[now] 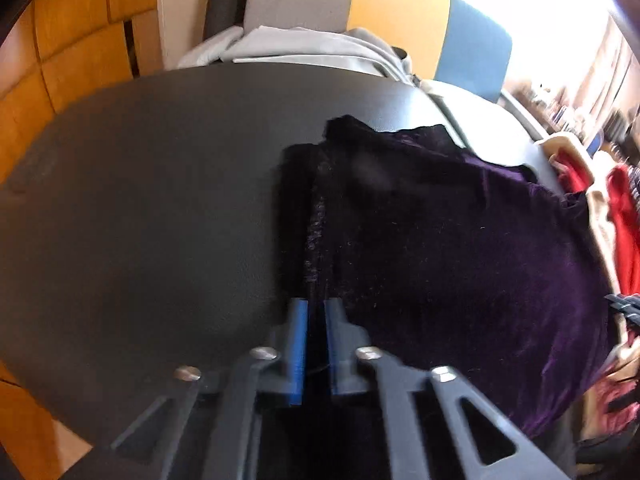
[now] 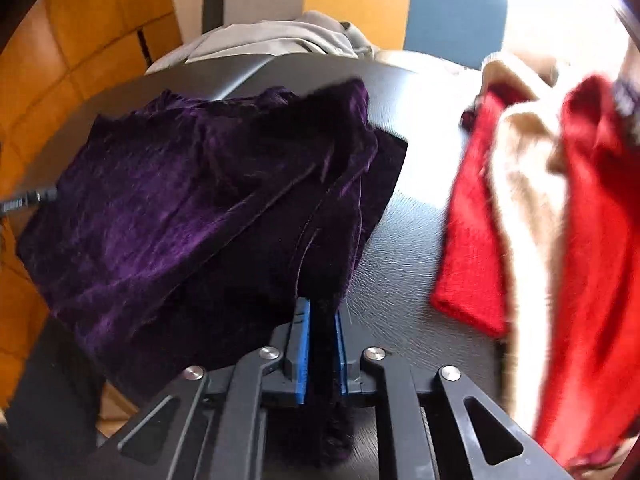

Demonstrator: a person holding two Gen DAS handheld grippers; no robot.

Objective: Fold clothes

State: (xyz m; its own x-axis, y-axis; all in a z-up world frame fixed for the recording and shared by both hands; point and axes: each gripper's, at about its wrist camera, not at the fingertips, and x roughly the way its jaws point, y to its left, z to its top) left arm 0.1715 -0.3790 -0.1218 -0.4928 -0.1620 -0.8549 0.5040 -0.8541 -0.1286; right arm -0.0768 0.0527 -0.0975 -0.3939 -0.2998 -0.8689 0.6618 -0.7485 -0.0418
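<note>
A dark purple velvet garment [image 1: 440,240] lies spread on the round black table [image 1: 140,200]. In the left wrist view my left gripper [image 1: 316,308] is shut on the garment's left hemmed edge, and dark cloth fills the narrow gap between the blue pads [image 1: 298,344]. In the right wrist view the same purple garment [image 2: 180,192] lies folded over itself. My right gripper [image 2: 322,312] is shut on its right edge, with a strip of velvet running down between the blue pads [image 2: 303,344].
A red and cream garment [image 2: 540,208] lies heaped on the table's right side. A grey garment [image 1: 304,46] lies at the table's far edge. Behind it stand grey, yellow and blue chair backs [image 1: 400,4]. Wooden flooring [image 1: 72,40] shows on the left.
</note>
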